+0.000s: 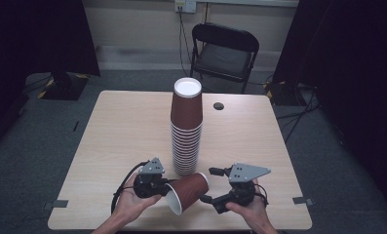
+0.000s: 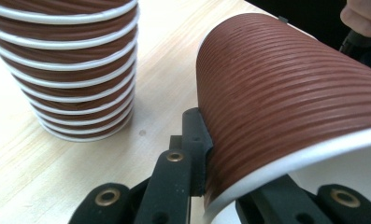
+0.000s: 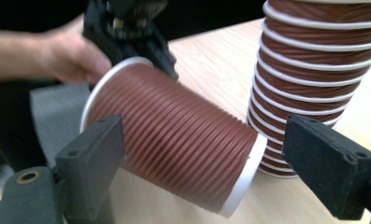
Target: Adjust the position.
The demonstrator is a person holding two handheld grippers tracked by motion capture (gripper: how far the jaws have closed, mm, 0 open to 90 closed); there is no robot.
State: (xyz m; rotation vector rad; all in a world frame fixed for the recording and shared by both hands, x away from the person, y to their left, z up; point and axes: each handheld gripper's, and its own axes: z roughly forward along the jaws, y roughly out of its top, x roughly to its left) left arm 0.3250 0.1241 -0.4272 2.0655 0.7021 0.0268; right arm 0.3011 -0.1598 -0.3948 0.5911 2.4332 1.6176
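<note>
Holding one loose cup (image 1: 187,191) by its rim at about six o'clock on the counter (image 1: 123,131), we are partway through adding it to the tall stack of cups (image 1: 185,131) that stands just behind it at the counter's middle. Our left tongs (image 1: 167,187) pinch the cup's rim wall — one jaw outside, one inside the mouth — and the cup lies tilted on its side, its base pointing toward three o'clock. Our right tongs (image 1: 206,185) are spread wide on either side of that base end and press on nothing yet.

What looks done: the cup is picked up and carried near the stack. What looks left, as we judge it: taking the base end with the right tongs, turning the cup mouth-down to match the others, and lowering it over the top one.

The high view gives us the whole stack with its white top and a chair (image 1: 223,51) beyond the counter. The left gripper view shows the pinch itself on the cup (image 2: 286,107) — with the stack's lowest rims (image 2: 75,88) close at ten o'clock. The right gripper view shows the open jaws flanking the cup (image 3: 174,140), the left tongs (image 3: 146,51) at its far rim, and the hand (image 3: 66,58) behind.
</note>
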